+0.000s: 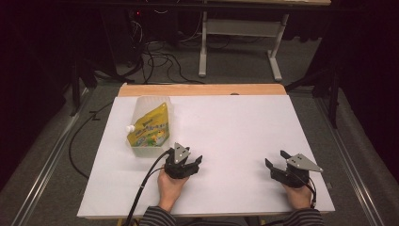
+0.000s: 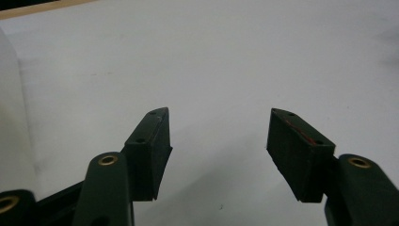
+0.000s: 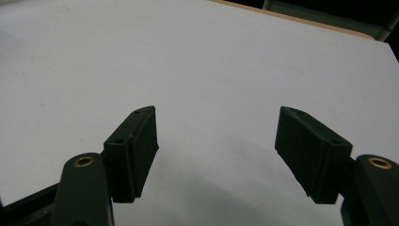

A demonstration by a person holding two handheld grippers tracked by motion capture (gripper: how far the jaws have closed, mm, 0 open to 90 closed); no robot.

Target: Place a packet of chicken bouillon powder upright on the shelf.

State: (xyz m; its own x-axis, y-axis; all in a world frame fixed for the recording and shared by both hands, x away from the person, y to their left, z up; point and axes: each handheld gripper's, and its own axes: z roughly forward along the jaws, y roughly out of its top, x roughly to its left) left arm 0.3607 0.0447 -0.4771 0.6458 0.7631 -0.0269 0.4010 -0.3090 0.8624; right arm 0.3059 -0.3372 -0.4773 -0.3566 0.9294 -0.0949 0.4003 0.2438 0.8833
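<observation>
Pouch [image 1: 149, 128] is the thing to go for, a yellow refill pack with a white spout, lying inside a clear tub [image 1: 141, 149] on the left side of the white table [image 1: 235, 141], well beyond both hands.

Nearest the person, the right gripper [image 1: 274, 159] rests low at the right front of the table, jaws spread wide with nothing between them; in the right gripper view the pads [image 3: 136, 150] frame only bare white surface. It is well apart from the tub and should stay put or come across later to steady the rim.

The left gripper [image 1: 195, 163] sits just in front and to the right of the tub, jaws also wide and empty. In its own view a pale upright edge at the left margin is probably the tub's wall [image 2: 11, 117], though it is too blurred to be sure.

To do the reach well, turn the left gripper toward the tub, lift over the near wall, then come down on the pouch's upper body rather than the spout (the film is slack and may slip or crumple if pinched at a corner). Keep the jaws wide until they straddle the pack. The tub looks light, so a sideways knock could slide it; approach from above, not from the side.
</observation>
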